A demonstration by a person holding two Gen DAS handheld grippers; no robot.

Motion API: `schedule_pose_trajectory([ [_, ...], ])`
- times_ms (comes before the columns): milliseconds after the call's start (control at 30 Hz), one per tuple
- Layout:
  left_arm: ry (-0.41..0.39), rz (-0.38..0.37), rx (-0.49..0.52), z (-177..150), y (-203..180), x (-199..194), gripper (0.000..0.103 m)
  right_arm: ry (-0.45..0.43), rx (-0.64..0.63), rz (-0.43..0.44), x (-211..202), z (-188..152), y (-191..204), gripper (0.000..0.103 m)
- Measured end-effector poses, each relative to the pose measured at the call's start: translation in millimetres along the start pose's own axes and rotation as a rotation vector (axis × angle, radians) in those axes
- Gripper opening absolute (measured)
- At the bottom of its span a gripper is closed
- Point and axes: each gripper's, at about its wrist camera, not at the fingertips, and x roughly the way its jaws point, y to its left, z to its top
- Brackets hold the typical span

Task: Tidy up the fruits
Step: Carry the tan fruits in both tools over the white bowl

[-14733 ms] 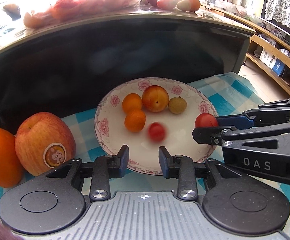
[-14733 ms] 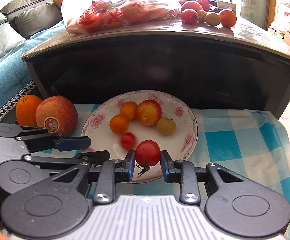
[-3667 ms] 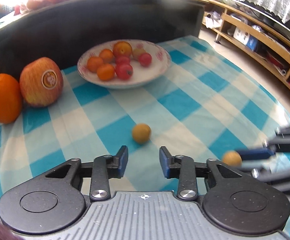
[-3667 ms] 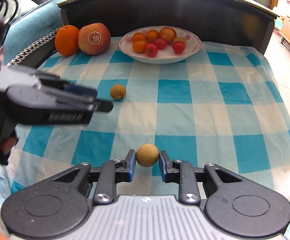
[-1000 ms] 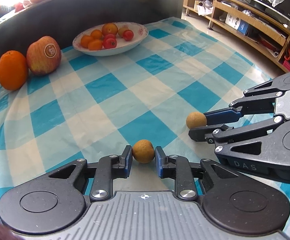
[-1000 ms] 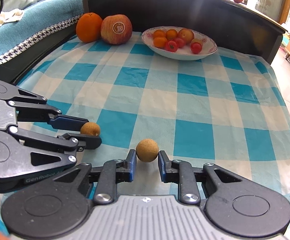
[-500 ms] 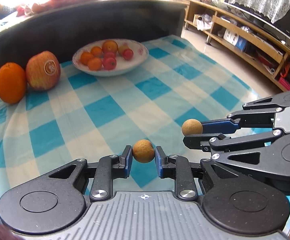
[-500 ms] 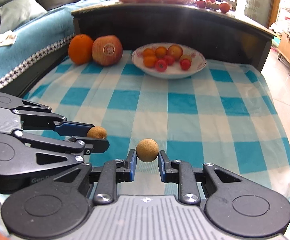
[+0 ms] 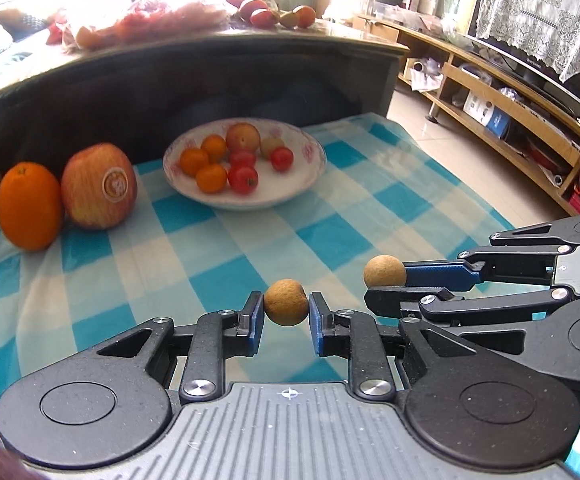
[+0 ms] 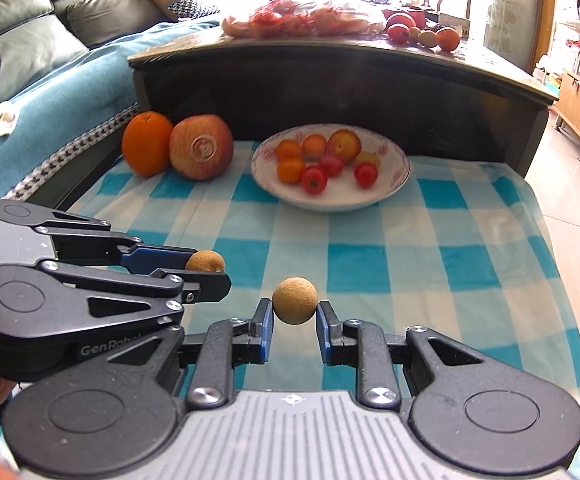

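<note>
I have my left gripper clenched on a small brown longan, and my right gripper is clamped the same way on a second longan; both fruits sit raised above the cloth, side by side. Under them spreads a blue-and-white checked tablecloth, slightly rumpled.

At about 12 o'clock from my right gripper stands the white floral bowl, holding small oranges, cherry tomatoes, a peach-coloured fruit and a pale longan. At 10 o'clock an orange and a stickered red apple touch each other on the cloth, near the bowl but apart from it.

Behind all of this rises a dark wooden ledge with a glossy top, bearing a bag of red fruit and a few loose fruits at 1 o'clock. A teal-covered sofa with grey cushions lies at 10 o'clock. From my left gripper, at 2 o'clock, a low wooden shelf unit runs along a tiled floor under a lace-draped television.
</note>
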Motion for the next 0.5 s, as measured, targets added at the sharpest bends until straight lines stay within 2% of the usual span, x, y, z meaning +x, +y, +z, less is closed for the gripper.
schedule_pose_trajectory([
  [500, -0.031, 0.011, -0.029, 53, 24, 47, 0.030, -0.037, -0.001, -0.021, 47, 58, -29, 0.027],
])
